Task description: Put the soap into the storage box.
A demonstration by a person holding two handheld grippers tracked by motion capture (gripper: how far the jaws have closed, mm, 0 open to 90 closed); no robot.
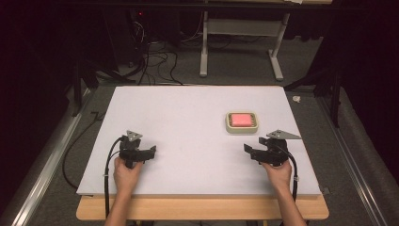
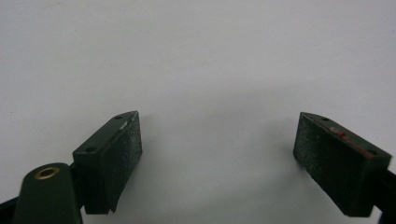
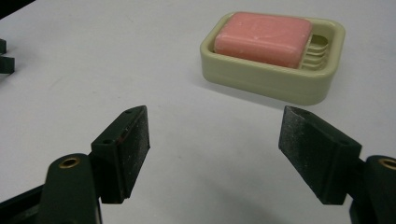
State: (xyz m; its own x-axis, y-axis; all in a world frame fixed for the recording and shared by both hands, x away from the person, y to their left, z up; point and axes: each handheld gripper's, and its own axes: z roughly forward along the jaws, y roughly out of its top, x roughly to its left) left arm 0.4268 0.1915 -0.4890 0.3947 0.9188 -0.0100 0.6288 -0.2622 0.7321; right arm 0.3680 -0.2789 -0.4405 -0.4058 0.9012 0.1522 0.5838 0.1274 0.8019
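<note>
Right claw [image 3: 215,140] gapes, nothing between its jaws; soap [image 3: 263,38] in its dish [image 3: 275,84] lies just ahead. Approach square, straddle the bar. Left claw [image 2: 217,154] gapes, idle.

The high view looks forward and down from above the table's near edge. Each gripper view rides low and close over the white table [image 1: 188,117]. The soap dish [image 3: 275,58], upper right there, sits right of centre from above.

Board brightly lit, surroundings dark, close-ups soft.
</note>
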